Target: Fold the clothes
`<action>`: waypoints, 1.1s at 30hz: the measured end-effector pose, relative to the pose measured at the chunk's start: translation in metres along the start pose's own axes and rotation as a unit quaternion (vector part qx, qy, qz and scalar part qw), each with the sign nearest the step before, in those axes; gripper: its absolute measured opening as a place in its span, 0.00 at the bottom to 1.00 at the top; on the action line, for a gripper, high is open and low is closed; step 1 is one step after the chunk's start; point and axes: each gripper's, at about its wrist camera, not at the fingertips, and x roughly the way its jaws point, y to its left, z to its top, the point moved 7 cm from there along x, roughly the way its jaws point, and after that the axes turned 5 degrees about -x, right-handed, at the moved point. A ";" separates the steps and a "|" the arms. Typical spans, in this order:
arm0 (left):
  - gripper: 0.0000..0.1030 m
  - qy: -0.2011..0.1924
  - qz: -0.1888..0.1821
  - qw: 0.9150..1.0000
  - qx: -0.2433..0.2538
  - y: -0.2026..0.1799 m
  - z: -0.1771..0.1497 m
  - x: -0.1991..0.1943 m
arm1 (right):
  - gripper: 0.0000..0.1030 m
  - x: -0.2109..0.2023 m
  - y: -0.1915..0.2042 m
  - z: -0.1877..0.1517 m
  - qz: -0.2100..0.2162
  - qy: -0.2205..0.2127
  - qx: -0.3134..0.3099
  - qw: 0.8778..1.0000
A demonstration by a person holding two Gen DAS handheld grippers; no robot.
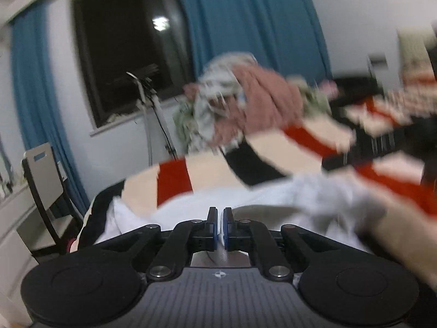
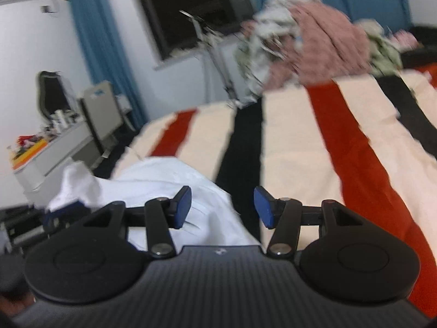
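Right wrist view: the striped bedspread (image 2: 314,142) is spreading out ahead of my tongs, the clothes pile (image 2: 308,43) sitting far beyond. A white shirt (image 2: 169,186) is lying under my right tongs (image 2: 222,207), released wide. My left tongs (image 1: 220,228) are clenching together above the shirt; whether cloth is pinched, I cannot tell.

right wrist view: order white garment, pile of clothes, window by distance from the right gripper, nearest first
1. White garment: just beyond the right gripper, mostly on its left, lying on the striped bedspread.
2. Pile of clothes: ahead and to the right, at the far end of the bedspread.
3. Window: beyond the bed, on the back wall, upper left of centre.
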 end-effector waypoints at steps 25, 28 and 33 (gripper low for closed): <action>0.34 0.095 -0.039 0.990 0.100 -0.013 -0.044 0.029 | 0.50 0.015 -0.013 -0.045 -0.073 0.106 -0.014 0.992; 0.35 0.099 -0.031 0.986 0.134 -0.021 -0.056 0.035 | 0.51 0.000 -0.026 -0.035 -0.101 0.075 0.015 0.992; 0.29 0.099 -0.009 0.984 0.148 -0.023 -0.063 0.036 | 0.53 -0.007 -0.047 -0.033 -0.116 0.067 0.063 0.989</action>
